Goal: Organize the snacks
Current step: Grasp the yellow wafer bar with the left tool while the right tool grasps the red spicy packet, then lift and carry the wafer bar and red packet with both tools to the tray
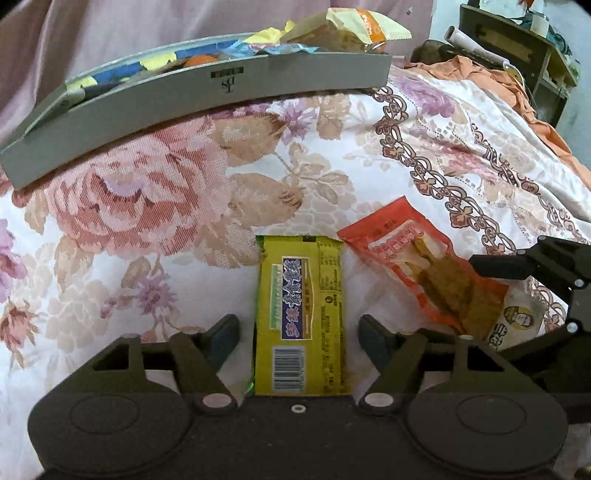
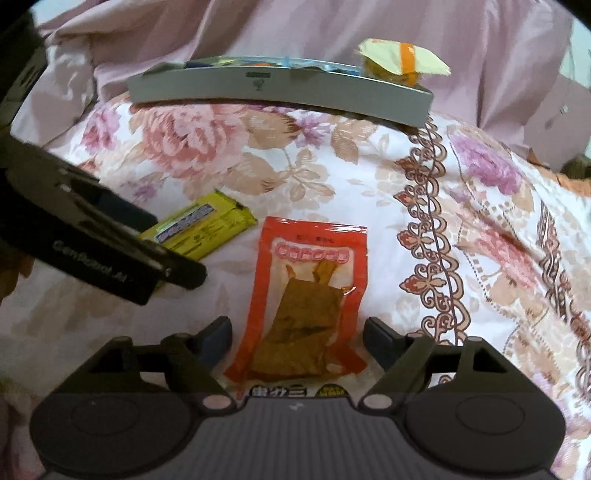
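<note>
Both claws are seen with jaws apart: the left gripper (image 1: 297, 338) straddles one yellow-green snack bar (image 1: 301, 314), its pads clear of the wrapper's edges, and the right gripper (image 2: 297, 341) straddles one orange-red pouch (image 2: 308, 295) without pressing it. A floral quilt (image 1: 155, 206) is spread beneath, and one grey box (image 1: 207, 107) rests at its far side, marked with a small logo (too small to be read) and filled with mixed wrappers. One pale yellow packet (image 1: 364, 22) with an orange band sits at the box's right end. "GenRobot.AI" is printed on the left gripper's side in the right view. Chinese characters and a barcode are printed on the bar; the pouch's lettering cannot be made out
</note>
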The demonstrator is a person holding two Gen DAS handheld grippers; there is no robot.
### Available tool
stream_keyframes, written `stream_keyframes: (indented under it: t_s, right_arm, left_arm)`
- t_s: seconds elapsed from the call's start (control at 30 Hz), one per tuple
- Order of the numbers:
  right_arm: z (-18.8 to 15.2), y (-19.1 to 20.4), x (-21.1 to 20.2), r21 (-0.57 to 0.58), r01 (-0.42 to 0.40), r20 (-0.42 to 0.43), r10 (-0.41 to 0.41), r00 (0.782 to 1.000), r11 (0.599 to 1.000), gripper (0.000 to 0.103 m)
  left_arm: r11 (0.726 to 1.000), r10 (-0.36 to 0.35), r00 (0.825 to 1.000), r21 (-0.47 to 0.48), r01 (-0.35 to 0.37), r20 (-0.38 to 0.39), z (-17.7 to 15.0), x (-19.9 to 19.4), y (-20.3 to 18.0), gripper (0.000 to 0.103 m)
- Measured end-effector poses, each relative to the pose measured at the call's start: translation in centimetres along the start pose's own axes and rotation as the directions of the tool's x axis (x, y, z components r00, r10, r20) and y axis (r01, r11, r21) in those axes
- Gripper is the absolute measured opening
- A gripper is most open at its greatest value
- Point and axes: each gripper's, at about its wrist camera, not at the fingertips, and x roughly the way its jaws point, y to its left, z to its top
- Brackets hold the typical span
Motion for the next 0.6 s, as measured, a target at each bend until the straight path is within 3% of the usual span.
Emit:
stream_keyframes:
  t_s: [0.1, 0.27, 0.43, 0.6]
  right_arm:
    - [-0.1, 0.0, 0.2, 0.031, 0.008, 0.022, -0.009, 1.0, 0.999, 0.082]
    - [0.0, 0.9, 0.0, -0.006, 0.006, 0.03, -0.006, 1.0, 1.0, 0.065]
    - [0.1, 1.5, -0.4, -0.037, 0.016, 0.037, -0.015, 0.999, 0.999, 0.063]
    - [-0.3, 3.6, -1.0, -0.186, 0.085, 0.079, -0.071, 0.994, 0.979, 0.06]
  left_arm:
    - [1.0, 0.001, 1.0, 0.005, -0.001, 0.017, -0.2, -0.2, -0.2, 0.05]
    - [1.0, -0.004, 0.999, -0.026, 0.004, 0.032, -0.7, -0.6, -0.3, 0.05]
    - [0.997, 0.002, 0.999, -0.071, 0.001, 0.038, -1.4, -1.4, -0.2, 0.049]
    - [0.993, 0.025, 0.999, -0.12, -0.02, 0.047, -2.2, -2.2, -0.1, 0.049]
